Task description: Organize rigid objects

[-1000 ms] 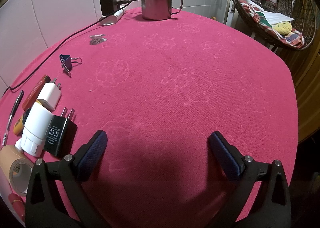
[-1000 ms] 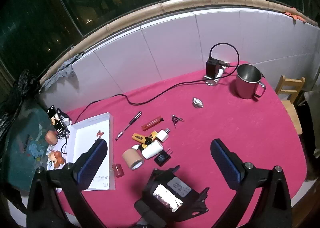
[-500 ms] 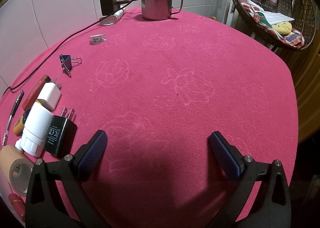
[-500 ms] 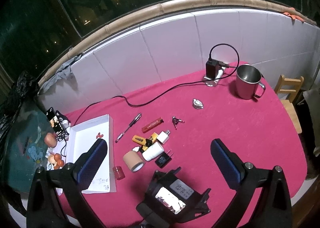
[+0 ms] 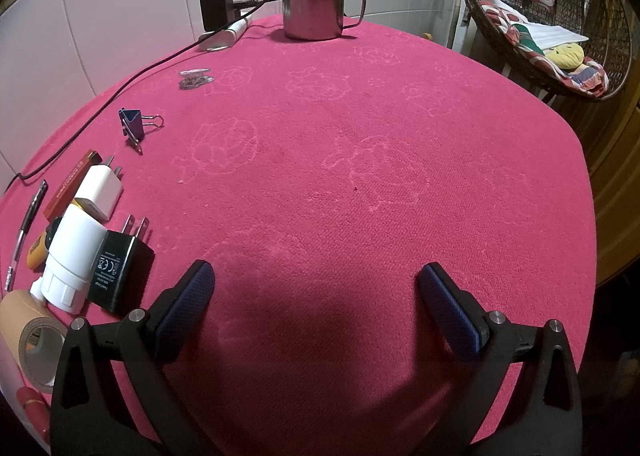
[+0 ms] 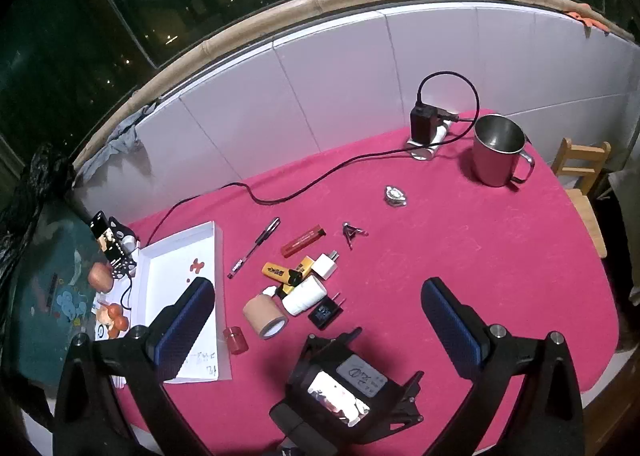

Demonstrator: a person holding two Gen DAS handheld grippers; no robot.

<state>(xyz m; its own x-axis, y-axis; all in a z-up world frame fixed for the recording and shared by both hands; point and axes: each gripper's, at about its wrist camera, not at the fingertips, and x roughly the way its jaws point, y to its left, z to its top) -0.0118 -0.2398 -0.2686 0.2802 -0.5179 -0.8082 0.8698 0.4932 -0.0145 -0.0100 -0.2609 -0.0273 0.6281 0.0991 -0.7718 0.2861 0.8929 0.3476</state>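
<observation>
Left gripper (image 5: pixel 314 288): jaws spread wide, holding nothing, low over a bare stretch of the pink tablecloth (image 5: pixel 380 160). Right gripper (image 6: pixel 318 298): jaws likewise wide apart and empty, held high above the table; the left gripper's body with its lit screen shows between and below its fingers.

Beside the left gripper's left finger lies a cluster of small items: a black charger (image 5: pixel 118 270) with its prongs pointing away, touching a white bottle (image 5: pixel 74 254) on its side; a roll of tan tape (image 5: pixel 30 340) nearest the camera; a white charger (image 5: pixel 100 192) just beyond the bottle; a yellow marker (image 5: pixel 36 252) partly hidden behind the bottle; a red-brown stick (image 5: pixel 70 184); and a pen (image 5: pixel 26 228) at the outer edge. A red cap (image 6: pixel 236 340) sits near the tape.

Farther out, a binder clip (image 5: pixel 134 126) stands apart, then a small metal piece (image 5: pixel 194 78). At the far edge, a steel mug (image 5: pixel 314 8) stands upright by a black plug (image 5: pixel 216 6) on a white power strip (image 5: pixel 224 36), its cable (image 5: pixel 100 104) trailing along the tiled wall.

A white tray (image 6: pixel 180 268) lies left of the cluster.
</observation>
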